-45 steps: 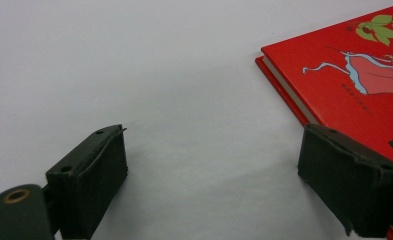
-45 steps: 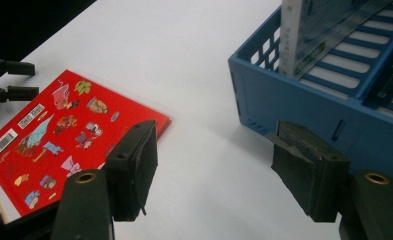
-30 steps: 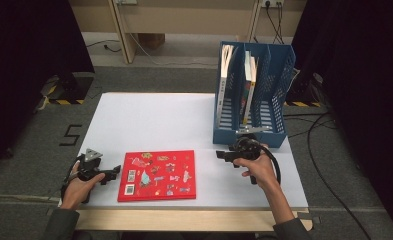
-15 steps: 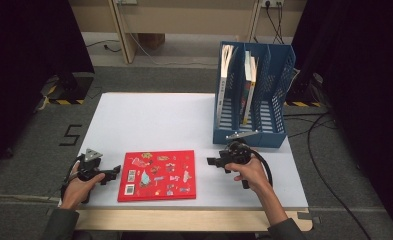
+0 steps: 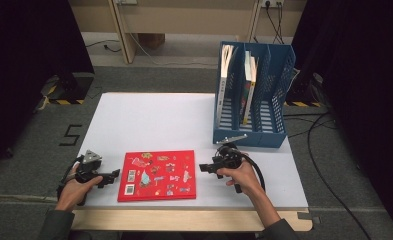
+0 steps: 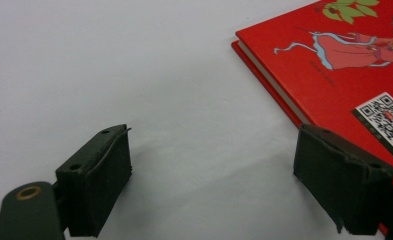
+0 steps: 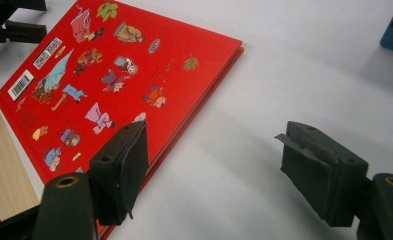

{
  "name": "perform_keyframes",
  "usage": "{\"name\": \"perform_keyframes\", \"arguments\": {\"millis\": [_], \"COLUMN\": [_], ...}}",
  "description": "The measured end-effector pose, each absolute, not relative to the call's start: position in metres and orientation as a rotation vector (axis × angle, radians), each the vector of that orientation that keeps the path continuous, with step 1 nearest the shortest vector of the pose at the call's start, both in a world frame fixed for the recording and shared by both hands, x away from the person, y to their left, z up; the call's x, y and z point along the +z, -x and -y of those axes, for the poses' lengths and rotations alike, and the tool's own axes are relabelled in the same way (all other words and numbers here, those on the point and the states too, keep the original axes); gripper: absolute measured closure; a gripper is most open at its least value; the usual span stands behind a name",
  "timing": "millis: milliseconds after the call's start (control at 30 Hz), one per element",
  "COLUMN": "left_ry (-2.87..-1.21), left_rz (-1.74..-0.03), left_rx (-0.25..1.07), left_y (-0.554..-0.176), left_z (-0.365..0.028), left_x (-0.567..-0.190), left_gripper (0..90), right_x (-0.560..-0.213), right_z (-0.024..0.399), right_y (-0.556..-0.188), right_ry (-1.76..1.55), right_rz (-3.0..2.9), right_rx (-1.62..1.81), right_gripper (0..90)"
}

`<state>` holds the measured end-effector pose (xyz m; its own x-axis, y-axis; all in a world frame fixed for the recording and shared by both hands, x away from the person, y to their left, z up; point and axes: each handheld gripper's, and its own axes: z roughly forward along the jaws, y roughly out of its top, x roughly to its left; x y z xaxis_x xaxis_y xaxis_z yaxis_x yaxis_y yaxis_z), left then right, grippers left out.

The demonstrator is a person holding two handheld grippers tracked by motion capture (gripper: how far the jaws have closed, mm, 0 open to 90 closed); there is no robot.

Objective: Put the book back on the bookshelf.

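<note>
Book (image 5: 157,175) between grippers, rack (image 5: 250,135) behind.

From above my side, the high view looks forward and down over the whole white table (image 5: 149,115). My left gripper view sits low and close at the near left edge, my right gripper view nearer the middle; both face inward, sharing the red book (image 6: 344,65) with the overhead.
</note>
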<state>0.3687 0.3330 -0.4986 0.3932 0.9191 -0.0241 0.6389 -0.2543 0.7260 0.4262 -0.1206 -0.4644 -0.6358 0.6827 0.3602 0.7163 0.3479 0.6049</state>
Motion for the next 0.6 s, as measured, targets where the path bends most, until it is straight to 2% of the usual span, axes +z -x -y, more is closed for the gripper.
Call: {"name": "perform_keyframes", "arguments": {"millis": [233,600], "left_ry": [-2.032,-2.021], "left_rz": [-1.311,-1.301], "left_rx": [0.501,0.522], "left_y": [-0.360,-0.356], "left_z": [-0.327,-0.326], "left_x": [-0.499,-0.501], "left_gripper": [14.7,14.8], "right_x": [-0.470,-0.475], "right_z": [0.113,0.103], "right_y": [-0.423,-0.423], "right_ry": [1.298,1.292], "right_rz": [2.530,2.525], "right_rx": [-1.160,-1.139], "right_gripper": [27.0,26.9]}}
